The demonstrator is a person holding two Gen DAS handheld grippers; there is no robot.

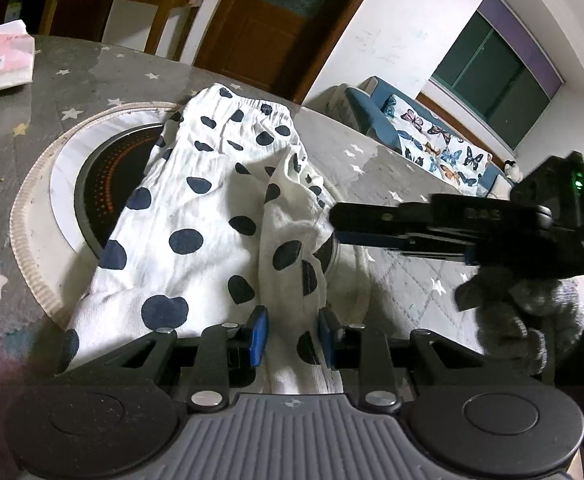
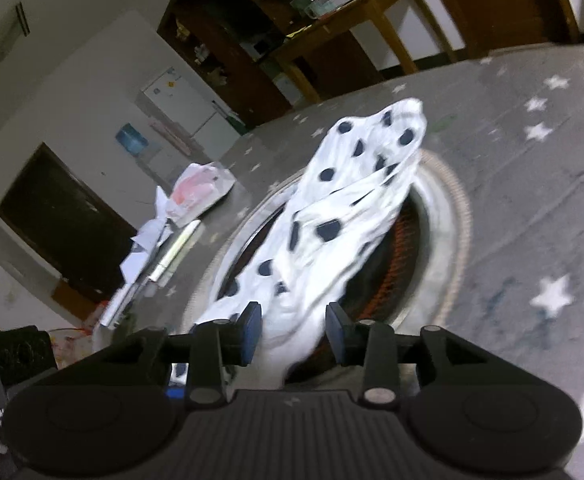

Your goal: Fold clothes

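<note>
White trousers with dark polka dots (image 1: 196, 216) lie over the round cooktop inset of the table, elastic waistband at the far end. My left gripper (image 1: 293, 334) has its blue pads either side of a bunched cloth leg near the camera, jaws narrowly apart on the fabric. My right gripper (image 1: 334, 222) comes in from the right and pinches a raised fold of the same garment. In the right wrist view the trousers (image 2: 332, 216) hang stretched from my right gripper (image 2: 294, 332), whose pads flank the cloth.
A grey star-patterned tablecloth (image 1: 392, 184) covers the table. A black round cooktop (image 1: 100, 184) sits in a pale ring. A pink tissue pack (image 1: 0, 60) lies far left. Papers and a pen (image 2: 172, 248) lie on the table. A sofa (image 1: 432, 140) stands beyond.
</note>
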